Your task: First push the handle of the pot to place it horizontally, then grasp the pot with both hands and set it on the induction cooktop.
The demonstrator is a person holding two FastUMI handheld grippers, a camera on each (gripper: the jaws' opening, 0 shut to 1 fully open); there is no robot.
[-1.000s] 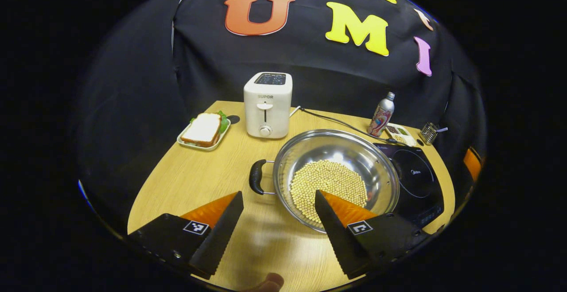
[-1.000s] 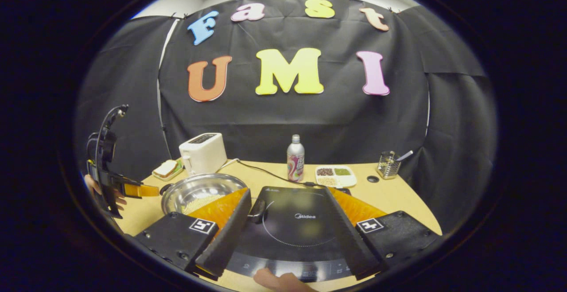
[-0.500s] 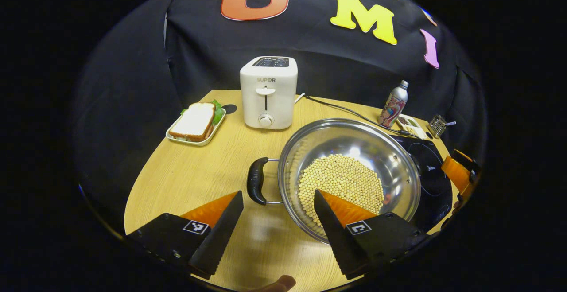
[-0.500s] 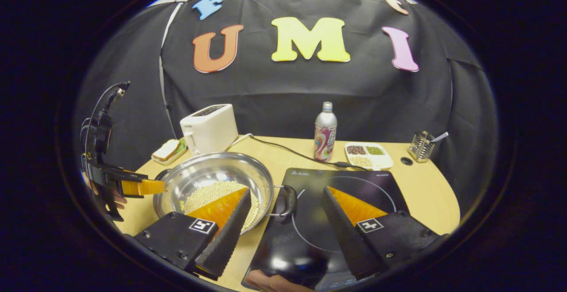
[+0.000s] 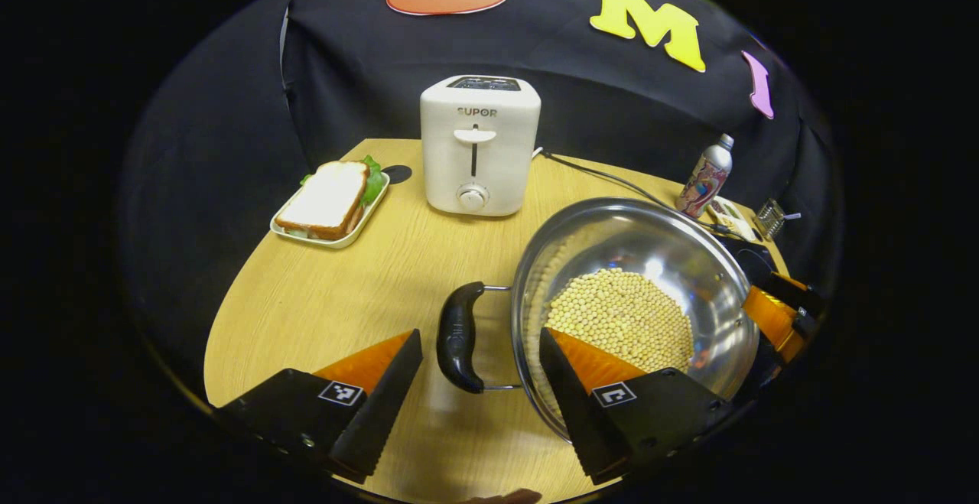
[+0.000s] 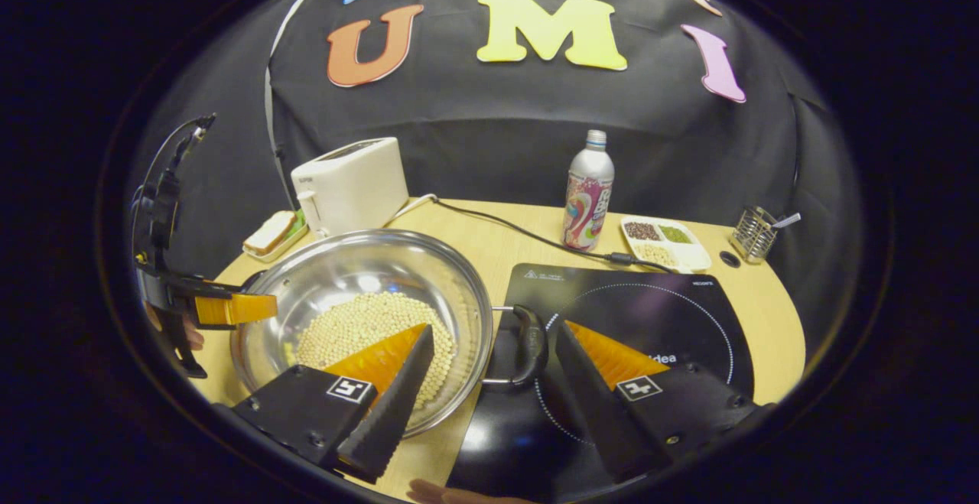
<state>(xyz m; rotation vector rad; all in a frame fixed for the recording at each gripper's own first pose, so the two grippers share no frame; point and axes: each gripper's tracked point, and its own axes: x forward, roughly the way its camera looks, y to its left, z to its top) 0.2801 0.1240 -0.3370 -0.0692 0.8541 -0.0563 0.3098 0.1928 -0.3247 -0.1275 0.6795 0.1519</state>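
Left gripper view: the left hand-held gripper [image 5: 478,382] is spread wide, nothing between its fingers, and the pot's left handle [image 5: 459,336] sits right in the gap, untouched on either side. The pot [image 5: 635,305], a steel bowl with a bed of pale beans in the bottom, rests on the wooden surface [image 5: 344,290]. Behind it stand a white toaster [image 5: 478,144] and a sandwich on a tray [image 5: 329,202].

Right gripper view: the right hand-held gripper [image 6: 493,382] is open too, straddling the pot's right handle [image 6: 528,343], which hangs over the near-left edge of the induction cooktop [image 6: 635,313]. The pot body is on the surface just beside the cooktop, not on the ring. The other hand-held gripper shows at far left by the pot's opposite rim.

The handles look level across the pot, so I'd call this the two-handed grasp lining up. Next call: both sets of fingers close squarely on their handles, then an even lift, or those beans slide.
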